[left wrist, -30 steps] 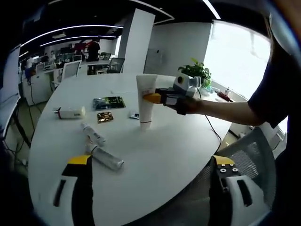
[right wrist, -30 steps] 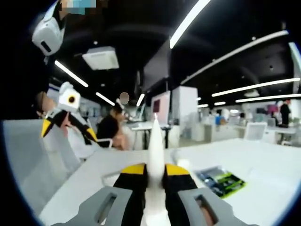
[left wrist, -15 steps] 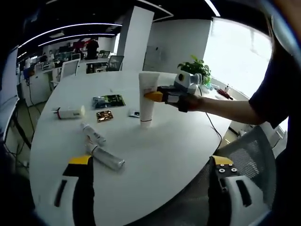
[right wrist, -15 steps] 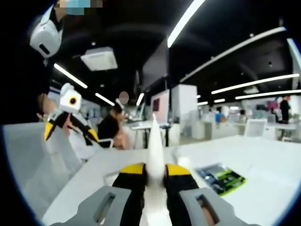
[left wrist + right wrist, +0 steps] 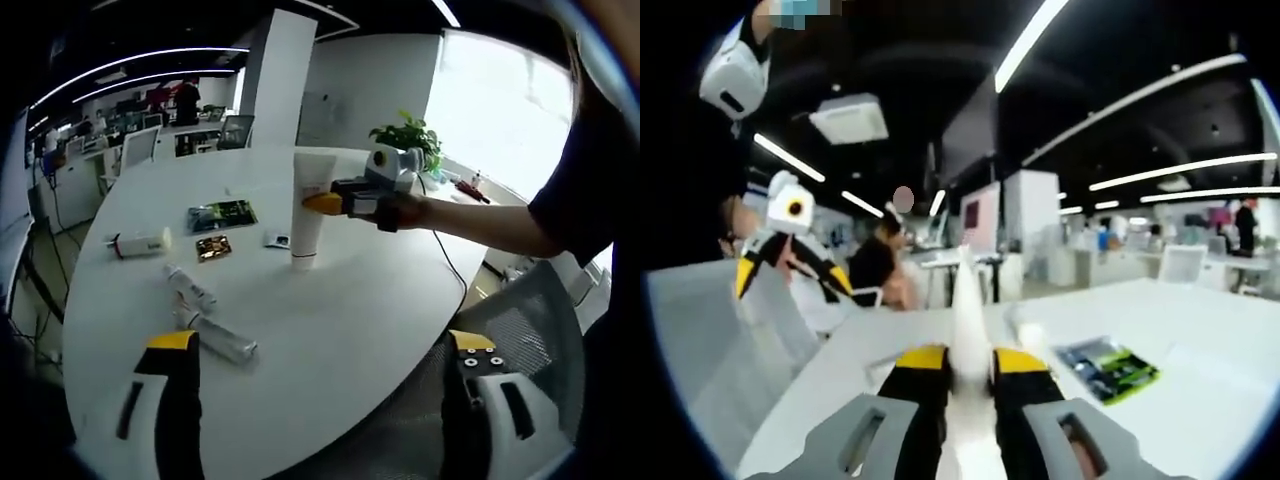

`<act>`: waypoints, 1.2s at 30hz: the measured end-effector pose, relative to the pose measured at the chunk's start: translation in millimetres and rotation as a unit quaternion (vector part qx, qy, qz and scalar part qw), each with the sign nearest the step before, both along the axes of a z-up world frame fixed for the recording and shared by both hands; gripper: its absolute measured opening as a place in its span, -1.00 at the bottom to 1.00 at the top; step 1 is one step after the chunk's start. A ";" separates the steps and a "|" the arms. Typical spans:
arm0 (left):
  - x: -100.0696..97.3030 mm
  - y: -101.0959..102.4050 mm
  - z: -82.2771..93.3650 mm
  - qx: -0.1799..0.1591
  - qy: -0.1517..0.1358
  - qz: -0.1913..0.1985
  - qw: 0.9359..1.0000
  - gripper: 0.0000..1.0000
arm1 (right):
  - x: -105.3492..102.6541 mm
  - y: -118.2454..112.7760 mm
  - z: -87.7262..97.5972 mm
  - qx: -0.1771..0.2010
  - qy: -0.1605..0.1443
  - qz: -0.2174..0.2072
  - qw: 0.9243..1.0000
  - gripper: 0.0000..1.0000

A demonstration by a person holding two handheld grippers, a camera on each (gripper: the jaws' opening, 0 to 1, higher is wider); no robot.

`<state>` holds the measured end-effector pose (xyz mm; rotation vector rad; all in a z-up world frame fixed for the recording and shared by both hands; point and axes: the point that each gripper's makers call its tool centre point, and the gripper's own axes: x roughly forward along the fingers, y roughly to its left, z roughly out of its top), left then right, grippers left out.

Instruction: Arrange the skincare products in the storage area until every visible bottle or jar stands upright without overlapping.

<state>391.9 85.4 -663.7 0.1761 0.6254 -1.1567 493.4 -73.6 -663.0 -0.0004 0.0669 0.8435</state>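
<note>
Right gripper [image 5: 960,375]: jaws pinched on a white tube [image 5: 967,310], gripped at mid-body, yellow pads on either side. In the left gripper view the same gripper [image 5: 330,203] holds the tube [image 5: 309,205] upright, cap down, the cap at or just above the white round table [image 5: 330,330]; contact cannot be told.

Left gripper [image 5: 320,400]: jaws spread wide apart, nothing between them, hanging over the near edge of the table. In the right gripper view it [image 5: 788,262] appears at the left, jaws likewise splayed, held in a hand.

Lying on the table, left gripper view:
- two white tubes, one [image 5: 217,338] near the table's near edge, the other [image 5: 190,287] just beyond it, their ends close together;
- a white bottle [image 5: 138,241] on its side, farther left, well apart from the tubes;
- a green-and-dark flat packet [image 5: 221,213] and a small gold-brown sachet [image 5: 212,248] just beside it;
- a small white sachet [image 5: 276,239] near the foot of the held tube.

Surroundings: a potted plant [image 5: 405,136] beyond the table; a grey mesh chair [image 5: 530,320] at the right.
</note>
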 end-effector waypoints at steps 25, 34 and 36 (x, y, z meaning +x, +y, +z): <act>-4.2 5.1 25.1 -0.027 -0.003 -0.004 1.000 0.89 | -17.3 -4.8 28.2 -0.014 0.051 -0.059 0.997 -0.26; -0.9 17.3 28.6 -0.026 0.011 0.007 1.000 0.89 | -30.2 -11.1 41.2 -0.010 0.069 -0.103 0.992 0.15; 0.1 19.9 29.3 -0.030 0.020 0.015 0.999 0.89 | -33.9 -12.8 43.9 -0.010 0.074 -0.113 0.991 0.23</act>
